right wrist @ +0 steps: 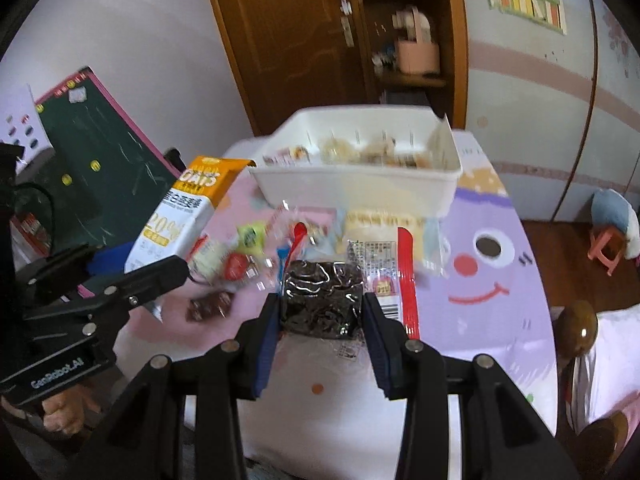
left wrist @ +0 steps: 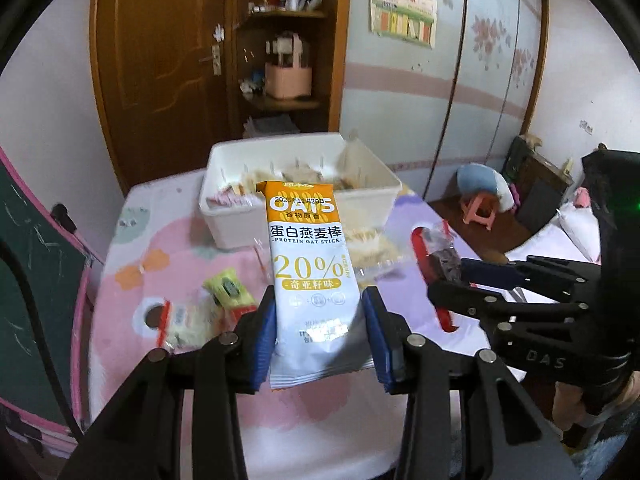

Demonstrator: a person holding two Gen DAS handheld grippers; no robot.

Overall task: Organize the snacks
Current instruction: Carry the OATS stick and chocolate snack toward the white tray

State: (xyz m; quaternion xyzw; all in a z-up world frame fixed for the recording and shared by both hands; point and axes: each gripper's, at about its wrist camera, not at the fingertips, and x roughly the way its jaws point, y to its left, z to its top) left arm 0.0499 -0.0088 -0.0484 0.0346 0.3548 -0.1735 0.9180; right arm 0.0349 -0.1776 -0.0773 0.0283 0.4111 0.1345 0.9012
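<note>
Tongs both loaded: left tongs (left wrist: 320, 320) clench the oat stick packet (left wrist: 310, 264), right tongs (right wrist: 322, 312) grasp a dark brownie packet (right wrist: 323, 300). Best to lift each clear over the white bin (right wrist: 360, 184) rim before releasing.

"OATS", "20%" on oat-stick packet (left wrist: 316, 280)

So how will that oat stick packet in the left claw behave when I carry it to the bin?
The protein oat stick packet probably stays fairly stiff: it stands upright from the left claw. Its glossy film may slip. Likely light, given its slim shape.
</note>
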